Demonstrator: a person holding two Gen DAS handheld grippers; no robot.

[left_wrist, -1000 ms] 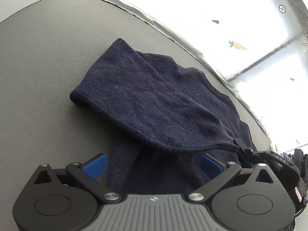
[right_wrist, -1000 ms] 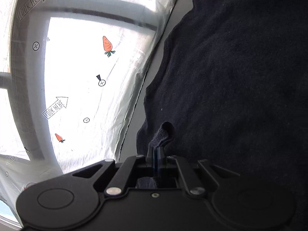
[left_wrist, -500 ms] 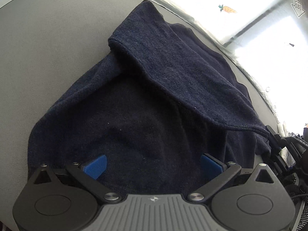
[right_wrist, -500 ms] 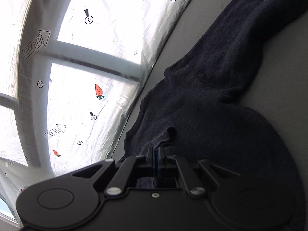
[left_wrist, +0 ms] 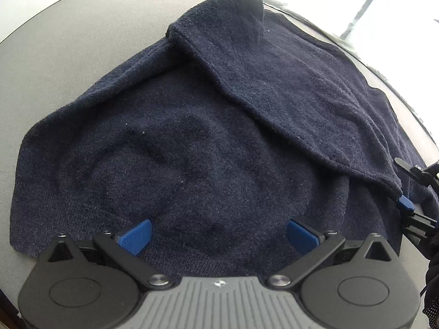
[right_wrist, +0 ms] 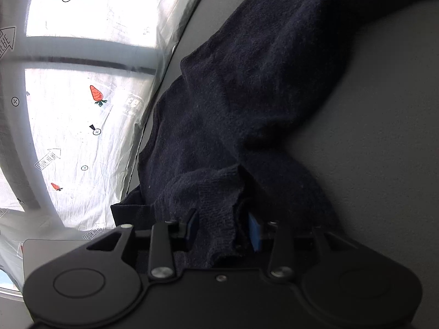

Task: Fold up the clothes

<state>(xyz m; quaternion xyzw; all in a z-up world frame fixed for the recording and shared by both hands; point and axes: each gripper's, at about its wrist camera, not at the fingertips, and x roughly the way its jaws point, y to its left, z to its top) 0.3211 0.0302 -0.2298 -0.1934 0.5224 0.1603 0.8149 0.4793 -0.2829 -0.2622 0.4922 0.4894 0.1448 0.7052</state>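
Now the right gripper (right_wrist: pixel 223 230) is opening, a cuff of the navy sweater (left_wrist: pixel 208 148) between its pads; the left gripper (left_wrist: pixel 218 235) hovers wide above the sweater.

Left gripper (left_wrist: pixel 218 235) fingers (left_wrist: pixel 135 235) wide apart; right gripper (right_wrist: pixel 223 230) fingers opening.

My left tool (left_wrist: pixel 218 235) has a ribbed grey housing, black linkage arms, silver screws and blue pads; my right tool (right_wrist: pixel 223 230) is all black with blue pads.
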